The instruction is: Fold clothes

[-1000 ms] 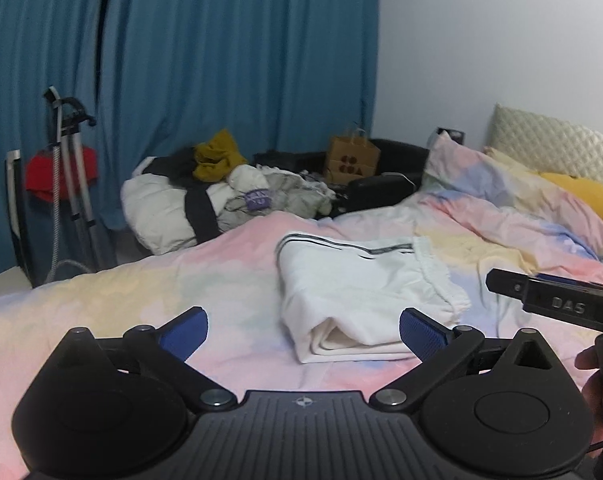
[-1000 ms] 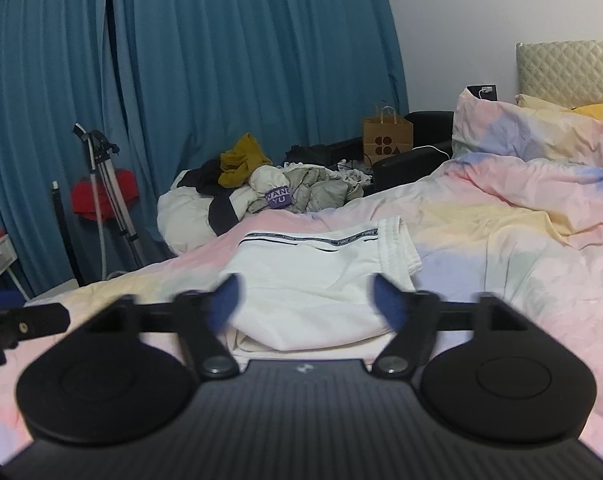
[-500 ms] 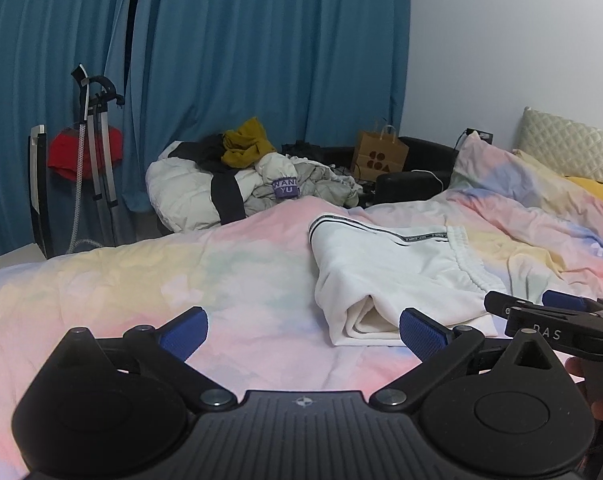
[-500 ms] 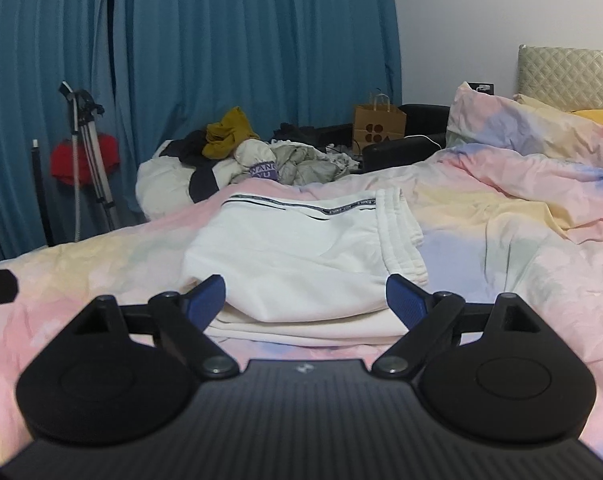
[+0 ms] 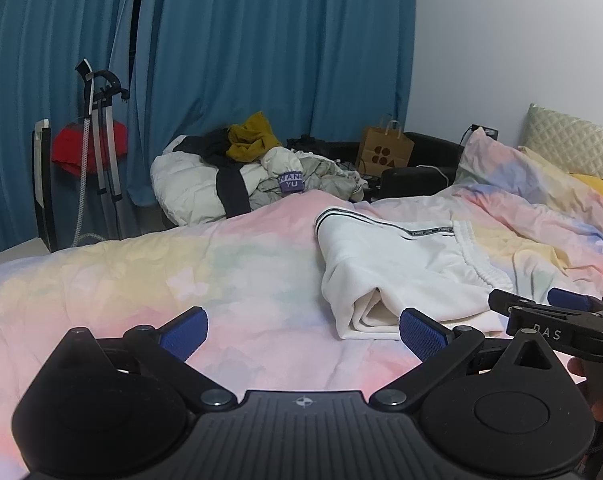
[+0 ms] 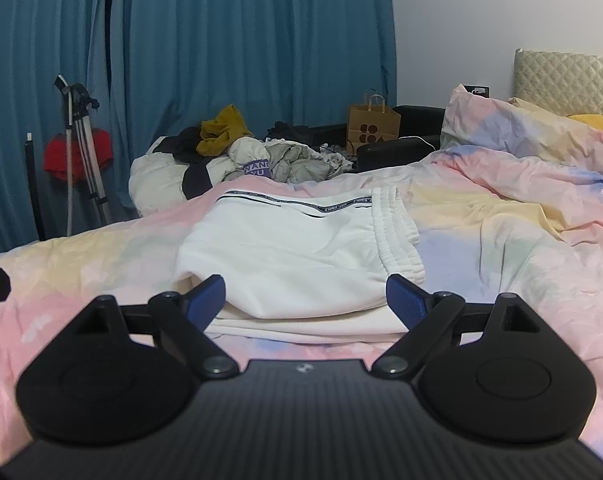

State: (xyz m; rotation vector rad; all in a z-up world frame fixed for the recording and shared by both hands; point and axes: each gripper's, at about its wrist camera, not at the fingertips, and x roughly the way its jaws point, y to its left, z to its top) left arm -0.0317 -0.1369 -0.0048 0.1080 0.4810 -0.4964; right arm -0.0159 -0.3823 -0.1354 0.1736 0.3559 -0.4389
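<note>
White folded garment (image 6: 293, 256) lies on the pastel duvet (image 5: 141, 280), just ahead of the right gripper (image 6: 305, 300), whose fingers stand wide and empty. Left gripper (image 5: 301, 330), also wide, sits left of it. "DAS" marks the right gripper; a purple tag (image 5: 290, 181) reads "WANG YU". Blue curtains (image 5: 261, 48) behind.

"DAS" stands on the right claw (image 5: 557, 322); "WANG YU" on a purple label (image 5: 290, 182).

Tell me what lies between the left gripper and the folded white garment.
Only bare pastel duvet separates the left gripper from the white garment, seen in the left wrist view.
</note>
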